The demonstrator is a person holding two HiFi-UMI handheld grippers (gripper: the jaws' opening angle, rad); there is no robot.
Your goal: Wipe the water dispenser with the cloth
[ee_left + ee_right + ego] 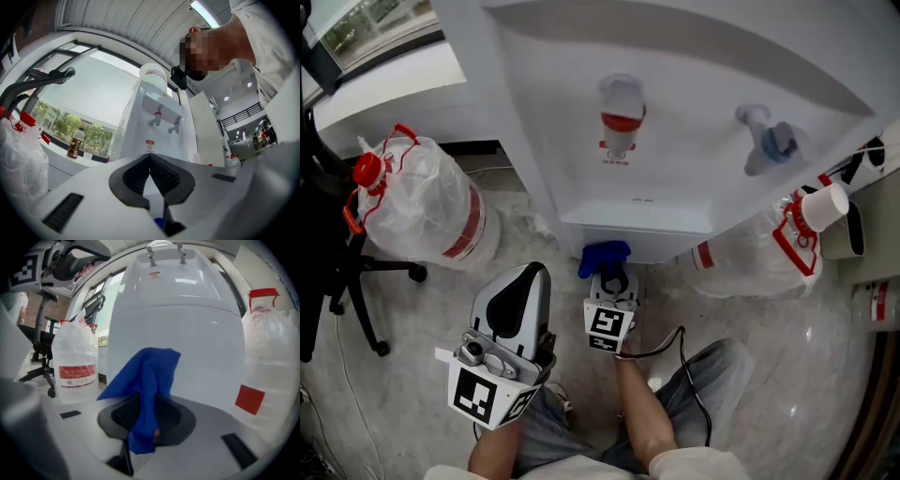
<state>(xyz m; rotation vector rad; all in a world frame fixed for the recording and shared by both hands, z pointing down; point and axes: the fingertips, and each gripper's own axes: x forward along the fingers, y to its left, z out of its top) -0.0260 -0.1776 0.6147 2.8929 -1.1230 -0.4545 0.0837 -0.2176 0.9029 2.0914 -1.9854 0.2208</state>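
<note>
Cloth (149, 376) clamped in right gripper (140, 420) partly hides water dispenser (187, 329)

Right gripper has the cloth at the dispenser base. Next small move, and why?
Probably ease the right gripper forward until the blue cloth presses on the water dispenser's lower front panel. The cloth is clamped in its jaws facing that panel, but contact isn't evident. The left gripper is shut and empty.

Water dispenser (581, 141): smooth glossy white plastic. Cloth (604, 255): soft matt blue fabric. Floor (441, 300): polished.
</note>
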